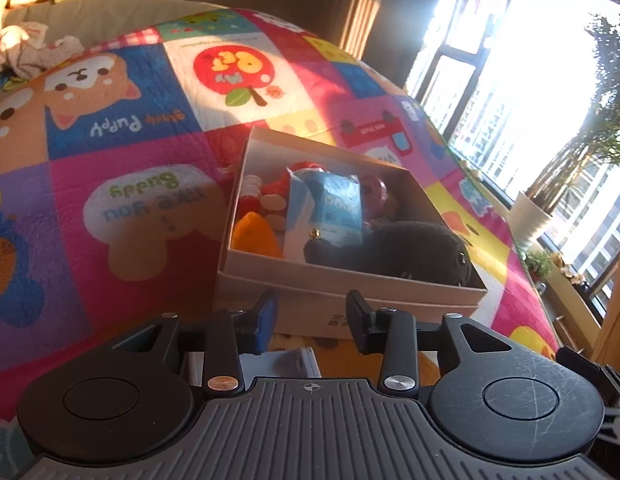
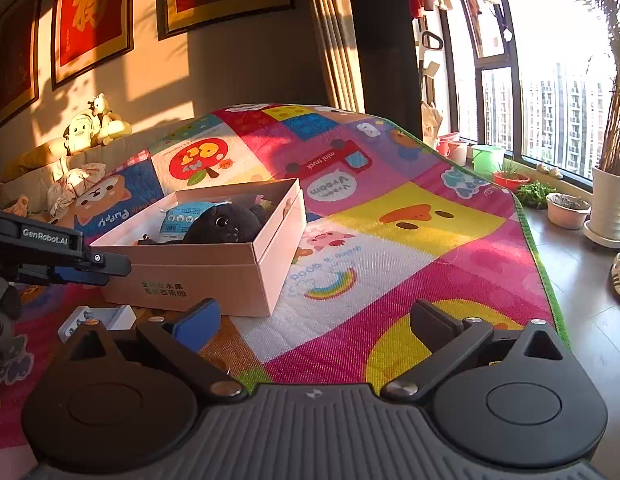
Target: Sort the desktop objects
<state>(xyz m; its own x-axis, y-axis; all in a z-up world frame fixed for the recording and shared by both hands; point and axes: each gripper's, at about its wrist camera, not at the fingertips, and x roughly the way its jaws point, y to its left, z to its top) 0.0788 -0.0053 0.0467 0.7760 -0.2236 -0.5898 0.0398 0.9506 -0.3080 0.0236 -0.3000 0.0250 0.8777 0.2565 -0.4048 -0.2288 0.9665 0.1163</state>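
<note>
The box [image 1: 350,276] sits on the quilt [image 1: 109,200], lid off, near wall just ahead of the left gripper [image 1: 312,320], whose fingers stand part open with nothing between them. Its long axis runs away from that camera. Inside, the black plush [image 1: 394,248] lies against the near wall, head toward the window side, beside a blue packet [image 1: 334,208]. The right gripper [image 2: 314,324] hangs wide open and empty over bare quilt right of the box, with clear room out to the quilt's green edge
</note>
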